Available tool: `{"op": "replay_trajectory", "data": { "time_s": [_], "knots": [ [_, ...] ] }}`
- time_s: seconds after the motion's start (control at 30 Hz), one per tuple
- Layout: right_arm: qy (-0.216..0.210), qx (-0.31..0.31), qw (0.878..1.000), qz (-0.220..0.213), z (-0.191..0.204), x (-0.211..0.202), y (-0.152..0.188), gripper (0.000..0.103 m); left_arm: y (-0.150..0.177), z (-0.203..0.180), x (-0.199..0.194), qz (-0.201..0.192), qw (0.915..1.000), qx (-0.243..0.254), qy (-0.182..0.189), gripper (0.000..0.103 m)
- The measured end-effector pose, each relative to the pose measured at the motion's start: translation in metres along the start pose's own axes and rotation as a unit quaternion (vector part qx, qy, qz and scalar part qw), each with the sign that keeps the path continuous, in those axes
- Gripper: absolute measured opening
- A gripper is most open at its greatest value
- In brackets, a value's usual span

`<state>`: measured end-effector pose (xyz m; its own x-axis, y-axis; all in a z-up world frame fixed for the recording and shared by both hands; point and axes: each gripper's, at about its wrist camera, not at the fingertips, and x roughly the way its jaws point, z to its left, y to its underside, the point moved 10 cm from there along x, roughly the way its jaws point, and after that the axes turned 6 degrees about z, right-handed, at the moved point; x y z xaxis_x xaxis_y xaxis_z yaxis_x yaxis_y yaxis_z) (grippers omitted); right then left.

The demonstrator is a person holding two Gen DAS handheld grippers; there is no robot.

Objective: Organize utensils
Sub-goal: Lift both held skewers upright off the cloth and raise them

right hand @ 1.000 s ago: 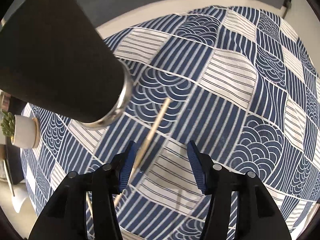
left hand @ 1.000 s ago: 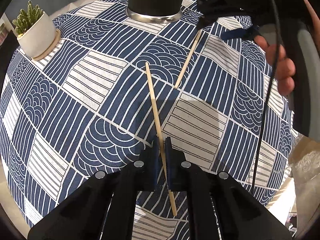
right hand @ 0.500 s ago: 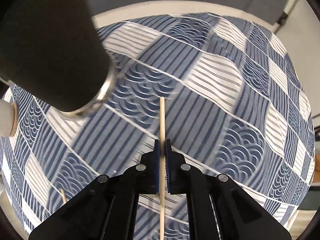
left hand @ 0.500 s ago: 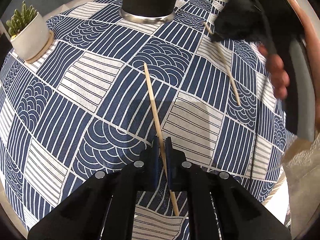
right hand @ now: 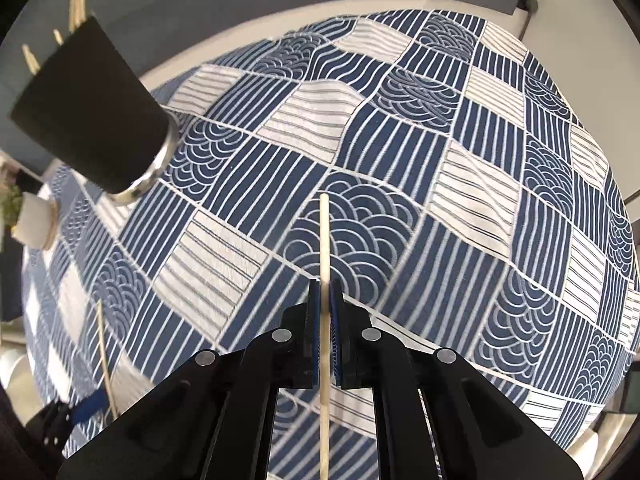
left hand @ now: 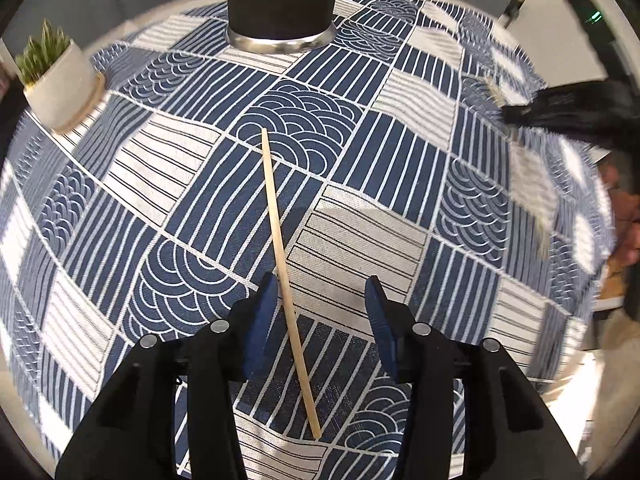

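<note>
the left gripper [left hand: 320, 300] has its blue fingers [left hand: 262, 312] spreading apart, with a chopstick [left hand: 286, 280] lying on the cloth between them, close beside the left finger but with no pad pressing on it. it runs from near the fingers' base up toward the middle of the bench. the right gripper [right hand: 327, 300] has its fingers [right hand: 314, 320] pinched tight on a second chopstick [right hand: 324, 248], which sticks out straight ahead of the tips and also trails back beneath the gripper body, held clear of the cloth.

only the right wrist view shows that the black holder cup [right hand: 92, 112] with a silver base ring already carries several chopstick ends [right hand: 76, 8] poking above its rim; in the left wrist view the same holder cup [left hand: 280, 0] is cut off at the top of the frame, so its contents are hidden. the right wrist view also catches the lying chopstick [right hand: 105, 356] at its lower left, next to one blue finger of the left gripper. the left wrist view alone shows the right gripper [left hand: 560, 112] as a blurred black shape at the right edge, with part of a hand [left hand: 628, 220] below it.

a blue and white patterned tablecloth [left hand: 400, 152] covers the round bench. a small white pot with a green plant [left hand: 56, 76] sits on a coaster at the far left, well apart from both chopsticks.
</note>
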<state>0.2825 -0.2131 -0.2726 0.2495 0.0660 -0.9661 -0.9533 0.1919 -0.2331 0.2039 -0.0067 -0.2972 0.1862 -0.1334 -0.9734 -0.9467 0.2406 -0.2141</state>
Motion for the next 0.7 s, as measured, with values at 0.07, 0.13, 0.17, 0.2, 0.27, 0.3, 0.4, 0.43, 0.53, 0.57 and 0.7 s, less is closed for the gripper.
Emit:
{"op": "replay_trajectory", "data": {
  "time_s": [0.07,0.13,0.17,0.2,0.27,0.3,0.4,0.43,0.53,0.57,0.7],
  "knots": [
    [0.001,-0.014,1.0,-0.011,-0.008,-0.014,0.0,0.005,-0.002,0.003,-0.001,0.002,0.9994,0.0,-0.034,0.032],
    [0.011,-0.035,0.999,-0.027,-0.011,-0.024,-0.009,0.005,-0.002,0.006,-0.002,0.015,0.9991,-0.026,-0.031,0.008],
    [0.015,-0.045,0.998,-0.035,-0.015,-0.026,-0.015,0.005,-0.003,0.005,-0.002,0.02,0.9988,-0.034,-0.03,0.006],
    [0.013,-0.053,0.998,-0.042,-0.015,-0.032,-0.014,0.005,-0.003,0.005,-0.002,0.021,0.9985,-0.037,-0.034,0.006],
    [0.009,-0.072,0.996,-0.053,-0.015,-0.041,-0.018,0.005,-0.003,0.007,-0.003,0.023,0.9982,-0.049,-0.028,0.006],
    [0.009,-0.081,0.995,-0.061,-0.016,-0.048,-0.019,0.005,-0.004,0.008,-0.003,0.023,0.9979,-0.057,-0.022,0.006],
    [-0.009,-0.09,0.993,-0.074,-0.018,-0.063,-0.023,0.005,0.0,0.013,-0.004,0.026,0.9959,-0.087,-0.001,0.006],
    [-0.018,-0.093,0.992,-0.08,-0.018,-0.07,-0.024,0.005,0.0,0.014,-0.004,0.026,0.9951,-0.095,0.002,0.006],
    [-0.035,-0.106,0.988,-0.104,-0.022,-0.095,-0.031,0.005,0.008,0.016,-0.017,0.017,0.9928,-0.118,-0.005,0.001],
    [-0.038,-0.108,0.987,-0.109,-0.024,-0.102,-0.032,0.005,0.008,0.016,-0.023,0.01,0.9924,-0.122,-0.005,0.001],
    [-0.075,-0.111,0.981,-0.141,-0.028,-0.138,-0.046,0.005,0.006,0.017,-0.055,-0.025,0.9894,-0.143,-0.008,0.001]
  ]
}}
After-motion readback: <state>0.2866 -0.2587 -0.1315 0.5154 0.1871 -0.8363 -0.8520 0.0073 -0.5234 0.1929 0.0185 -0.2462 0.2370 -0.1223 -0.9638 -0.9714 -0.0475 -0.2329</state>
